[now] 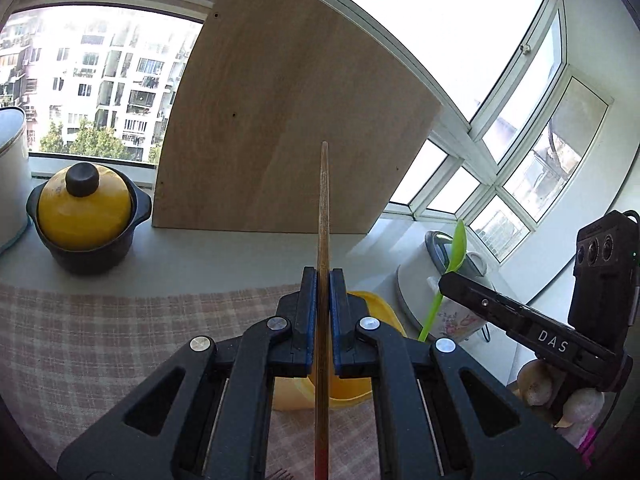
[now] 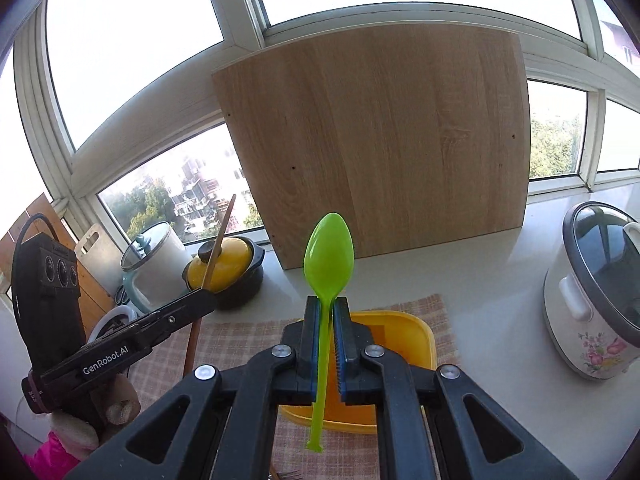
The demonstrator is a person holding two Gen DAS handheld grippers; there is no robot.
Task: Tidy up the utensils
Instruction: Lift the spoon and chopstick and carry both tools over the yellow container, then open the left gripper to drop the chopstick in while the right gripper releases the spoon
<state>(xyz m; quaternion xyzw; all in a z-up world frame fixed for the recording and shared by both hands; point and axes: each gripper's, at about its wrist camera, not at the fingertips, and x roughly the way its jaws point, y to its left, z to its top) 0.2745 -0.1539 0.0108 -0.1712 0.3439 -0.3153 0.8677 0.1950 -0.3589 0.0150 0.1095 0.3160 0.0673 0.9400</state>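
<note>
Left tongs (image 1: pixel 323 280) clamped on stiff wooden chopstick (image 1: pixel 323 208); right tongs (image 2: pixel 327 308) clamped on light, slippery green spoon (image 2: pixel 329 254), both above yellow tub (image 2: pixel 404 336). Best gripped mid-handle.

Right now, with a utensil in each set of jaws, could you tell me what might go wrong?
1. The wooden chopstick sticks far out of the left gripper and could hit the leaning wooden board.
2. The green spoon is pinched only by its thin handle in the right gripper; it might pivot or slip.
</note>
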